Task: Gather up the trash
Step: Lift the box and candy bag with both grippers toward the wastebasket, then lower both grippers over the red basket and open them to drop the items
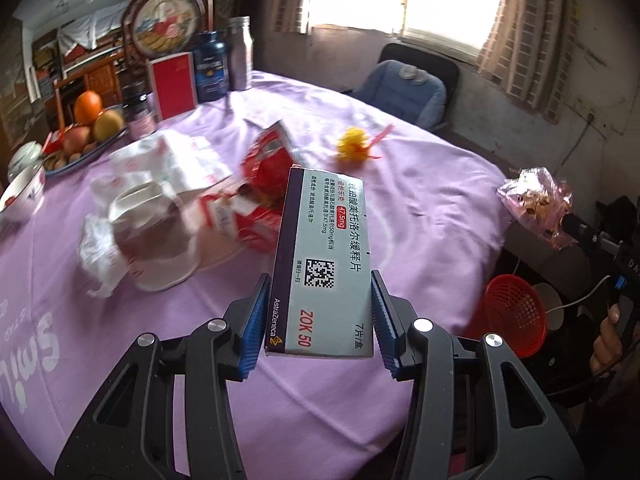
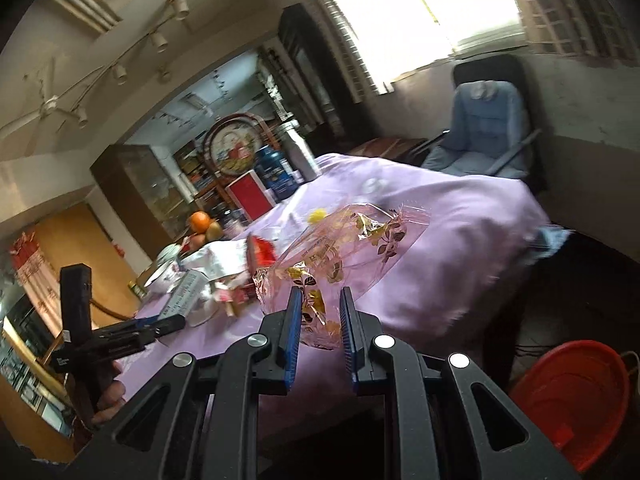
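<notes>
Left gripper point(image 1: 320, 320) clamps a grey medicine box point(image 1: 322, 264) between its blue-padded fingers point(image 1: 252, 328), the box raised above the round table's lilac cloth point(image 1: 420, 216) and printed with "ZOK 50" and a square code. Beyond the box lie red wrappers point(image 1: 264, 168), a white jug point(image 1: 154, 240) with crumpled white paper point(image 1: 98, 260), and a yellow tuft point(image 1: 354, 146). At far left stand a fruit plate point(image 1: 86, 128), a red card point(image 1: 173, 84), a blue jar point(image 1: 210, 66) and a steel flask point(image 1: 240, 52). At right, the right gripper point(image 1: 576, 226) carries a clear floral-print bag point(image 1: 536, 196) off the table's edge, above a red basket point(image 1: 516, 314) on the floor.
</notes>
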Available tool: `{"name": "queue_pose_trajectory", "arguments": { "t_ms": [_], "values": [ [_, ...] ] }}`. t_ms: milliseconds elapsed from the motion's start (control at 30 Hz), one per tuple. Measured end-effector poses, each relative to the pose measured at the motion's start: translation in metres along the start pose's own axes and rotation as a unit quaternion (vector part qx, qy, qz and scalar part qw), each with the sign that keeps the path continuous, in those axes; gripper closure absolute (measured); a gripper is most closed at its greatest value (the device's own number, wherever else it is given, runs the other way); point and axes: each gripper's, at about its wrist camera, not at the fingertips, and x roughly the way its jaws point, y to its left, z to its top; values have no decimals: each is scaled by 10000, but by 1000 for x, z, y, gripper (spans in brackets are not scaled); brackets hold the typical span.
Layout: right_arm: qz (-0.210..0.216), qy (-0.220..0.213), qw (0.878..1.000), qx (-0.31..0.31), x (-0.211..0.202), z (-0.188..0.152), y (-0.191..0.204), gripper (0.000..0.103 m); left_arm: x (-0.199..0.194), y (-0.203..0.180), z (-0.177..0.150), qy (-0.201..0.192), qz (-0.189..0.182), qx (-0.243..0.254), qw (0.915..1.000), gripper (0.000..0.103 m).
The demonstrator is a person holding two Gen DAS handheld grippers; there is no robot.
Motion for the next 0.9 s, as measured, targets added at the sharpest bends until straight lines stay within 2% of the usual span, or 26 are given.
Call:
{"name": "queue_pose_trajectory", "arguments": {
  "t_ms": [200,367,667,733,767,800,900],
  "values": [
    [-528,-188,9981,253,-35,-8,-42,84,11,-37,10,31,-269,315,9991,55],
    [-1236,-275,9909,457,-65,-23,-85,84,22,-69,16,93,-469,583,9972,55],
    [-2189,231,9717,854,-67,-74,-156,82,48,-125,20,309,-803,1022,9910,55],
    [-2340,287,9676,907,-65,-80,-165,73,54,-138,20,368,-872,1116,9892,55],
    [-2345,285,9670,954,-66,-81,-169,62,58,-145,20,408,-916,1173,9880,55],
    [-2332,254,9669,1009,-66,-82,-171,55,61,-151,20,441,-952,1221,9870,55],
    [-2335,124,9663,1074,-73,-83,-176,55,70,-169,19,531,-1034,1378,9836,55]
  ]
}}
